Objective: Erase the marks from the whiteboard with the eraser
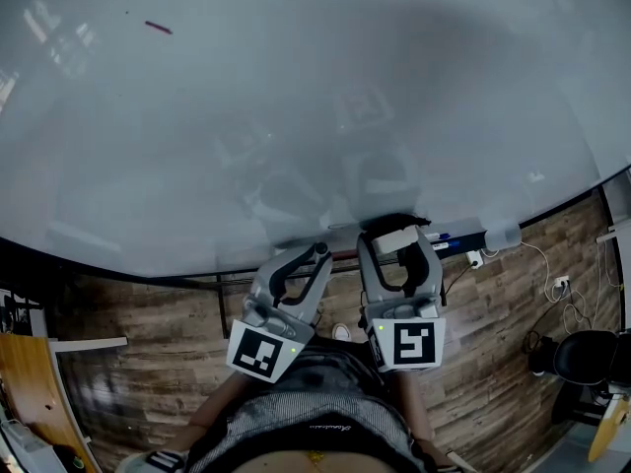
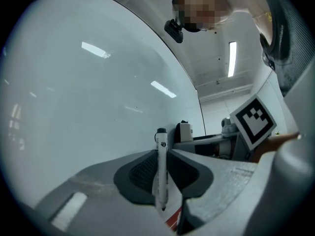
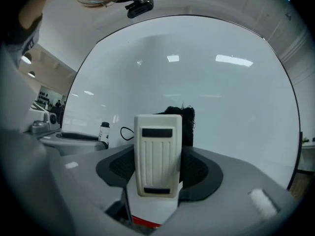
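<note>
whiteboard [image 1: 296,116] fills most of your head view, glossy and nearly clean, with one short red mark [image 1: 158,28] high at its left. below its lower edge runs wood-look floor [image 1: 128,323], and a white cable [image 1: 548,276] trails across it at the right.

your right gripper [image 1: 397,254] is up by the board's bottom edge, its jaws closed on the eraser [image 3: 157,154]. they grip it by its sides: the white ribbed plastic back faces the camera, and the black felt [image 3: 186,124] points towards the board. you can't tell from these views whether the felt touches the surface. the eraser is low on the board, well apart from the red mark.

your left gripper [image 1: 308,260] sits just beside the right one, a little lower. its jaws are pinched together on a white marker pen [image 2: 161,171], which stands upright between the pads with its dark cap at the top. from that gripper's view, the square-marker cube [image 2: 253,119] of the right gripper shows off to the side.
</note>
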The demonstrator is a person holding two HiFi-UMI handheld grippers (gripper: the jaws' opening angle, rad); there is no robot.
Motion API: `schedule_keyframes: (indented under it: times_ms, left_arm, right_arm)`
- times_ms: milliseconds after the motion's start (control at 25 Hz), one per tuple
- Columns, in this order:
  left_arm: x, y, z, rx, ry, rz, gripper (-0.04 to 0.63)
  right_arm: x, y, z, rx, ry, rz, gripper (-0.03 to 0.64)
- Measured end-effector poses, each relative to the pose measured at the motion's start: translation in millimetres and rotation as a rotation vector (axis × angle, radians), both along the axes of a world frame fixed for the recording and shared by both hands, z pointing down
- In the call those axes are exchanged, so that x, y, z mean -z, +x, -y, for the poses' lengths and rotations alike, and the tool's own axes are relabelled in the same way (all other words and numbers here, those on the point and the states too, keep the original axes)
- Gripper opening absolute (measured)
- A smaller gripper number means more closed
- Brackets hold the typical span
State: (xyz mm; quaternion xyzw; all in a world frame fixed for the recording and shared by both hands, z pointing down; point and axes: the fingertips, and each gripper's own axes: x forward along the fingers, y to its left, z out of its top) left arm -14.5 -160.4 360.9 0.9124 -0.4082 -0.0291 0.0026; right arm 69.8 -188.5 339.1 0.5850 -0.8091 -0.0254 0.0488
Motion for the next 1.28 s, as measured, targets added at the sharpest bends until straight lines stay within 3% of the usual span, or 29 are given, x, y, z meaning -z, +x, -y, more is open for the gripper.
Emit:
schedule_keyframes:
  times_ms: [480, 1080, 1280]
  left_arm:
    - [-7.1, -36.4, 3.8, 0.031, -0.028, -0.011, 0.074]
    - [-15.0, -77.3, -4.4, 0.008, -0.050, 0.005, 0.074]
    - [-20.5, -117.0, -10.5, 0.021, -0.050, 0.006, 0.074]
  right_arm:
    - [2.7, -12.9, 3.0, -0.110, -0.050, -0.060, 0.256]
    - [5.3, -70.2, -4.6, -0.069, -0.020, -0.078, 0.256]
    - [5.1, -119.5, -11.0, -0.029, 0.001, -0.091, 0.256]
